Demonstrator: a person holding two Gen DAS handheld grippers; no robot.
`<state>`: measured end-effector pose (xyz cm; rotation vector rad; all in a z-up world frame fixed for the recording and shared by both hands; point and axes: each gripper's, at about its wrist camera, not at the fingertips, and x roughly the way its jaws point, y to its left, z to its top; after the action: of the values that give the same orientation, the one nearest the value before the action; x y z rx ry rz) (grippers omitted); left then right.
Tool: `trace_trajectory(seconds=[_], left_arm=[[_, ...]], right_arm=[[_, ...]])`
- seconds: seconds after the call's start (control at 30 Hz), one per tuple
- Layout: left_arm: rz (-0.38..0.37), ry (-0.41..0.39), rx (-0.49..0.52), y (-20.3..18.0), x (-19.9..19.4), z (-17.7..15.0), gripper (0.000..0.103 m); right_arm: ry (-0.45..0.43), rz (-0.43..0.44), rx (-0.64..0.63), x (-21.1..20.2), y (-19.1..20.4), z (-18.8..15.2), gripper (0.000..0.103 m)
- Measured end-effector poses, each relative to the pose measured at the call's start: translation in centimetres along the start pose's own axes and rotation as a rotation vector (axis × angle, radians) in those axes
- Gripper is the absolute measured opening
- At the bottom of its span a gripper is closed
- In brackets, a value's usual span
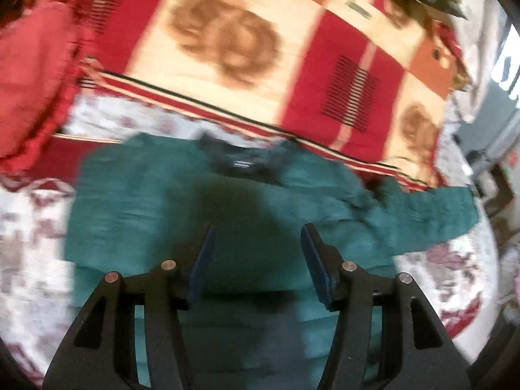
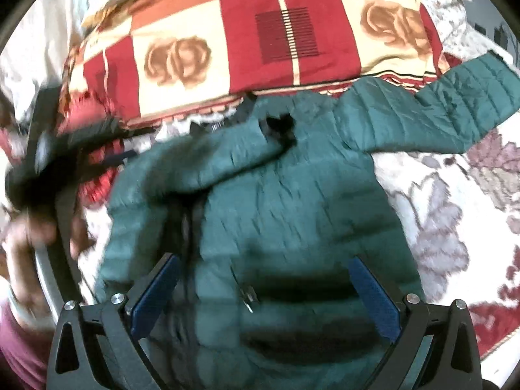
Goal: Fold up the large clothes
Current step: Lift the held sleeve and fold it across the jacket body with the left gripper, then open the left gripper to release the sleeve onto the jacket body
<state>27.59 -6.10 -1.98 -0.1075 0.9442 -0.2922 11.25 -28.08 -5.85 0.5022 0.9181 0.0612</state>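
Note:
A dark green quilted jacket (image 1: 169,195) lies on a floral bedspread, collar toward the far side. One sleeve (image 2: 455,110) stretches out to the right; the other sleeve (image 2: 208,159) is folded across the chest. My left gripper (image 1: 258,230) is open and empty above the jacket's body. My right gripper (image 2: 263,261) is open wide and empty above the jacket's front, near the zip pull (image 2: 248,299). The left gripper also shows as a dark blur at the left of the right wrist view (image 2: 65,152).
A red, cream and orange patchwork cushion (image 1: 227,42) lies beyond the collar; it also shows in the right wrist view (image 2: 260,32). A red ruffled cloth (image 1: 35,74) is at far left. The white floral bedspread (image 2: 448,214) surrounds the jacket. Dark furniture (image 1: 497,191) stands at the right edge.

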Motion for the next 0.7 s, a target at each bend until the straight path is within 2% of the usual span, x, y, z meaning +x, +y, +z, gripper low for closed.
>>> trace_trajectory(seconds=[0.1,0.2,0.3,0.4,0.47,0.53,0.6,0.63,0.7], left_arm=[[0.11,-0.02,0.002,3.9,-1.4,-0.4,0.054],[0.188,-0.02,-0.02,7.8,-2.3,-1.1,0.054],[0.217,-0.004,-0.077,11.2,-2.7,-1.8,0.054],[0.225,-0.004,-0.144,14.2,-2.9,-2.4,0.054],[0.234,0.002,-0.168,15.3,-2.7,-2.7,0.054],[0.241,0.012,-0.18,15.7,-2.2,-2.6,0.054],[0.247,0.014,-0.188,15.8,-1.9,-2.5,0.054],[0.251,0.011,-0.193,15.9,-1.7,-2.4,0.054],[0.243,0.007,-0.204,15.8,-1.4,-2.3,0.054]], right_arm=[[0.025,0.028,0.025,2.0,0.4,2.3,0.103],[0.04,0.044,0.031,4.7,1.1,4.3,0.103],[0.077,0.06,0.1,8.3,0.7,5.9,0.103],[0.111,0.119,0.198,11.2,-0.2,6.8,0.101],[0.094,0.171,0.214,12.2,-0.3,7.4,0.089],[0.084,0.137,0.195,12.7,-0.1,8.1,0.05],[0.059,0.084,0.159,12.5,0.2,8.8,0.029],[0.04,0.08,0.145,12.2,0.2,9.1,0.022],[0.006,0.081,0.111,11.2,0.2,9.8,0.017]])
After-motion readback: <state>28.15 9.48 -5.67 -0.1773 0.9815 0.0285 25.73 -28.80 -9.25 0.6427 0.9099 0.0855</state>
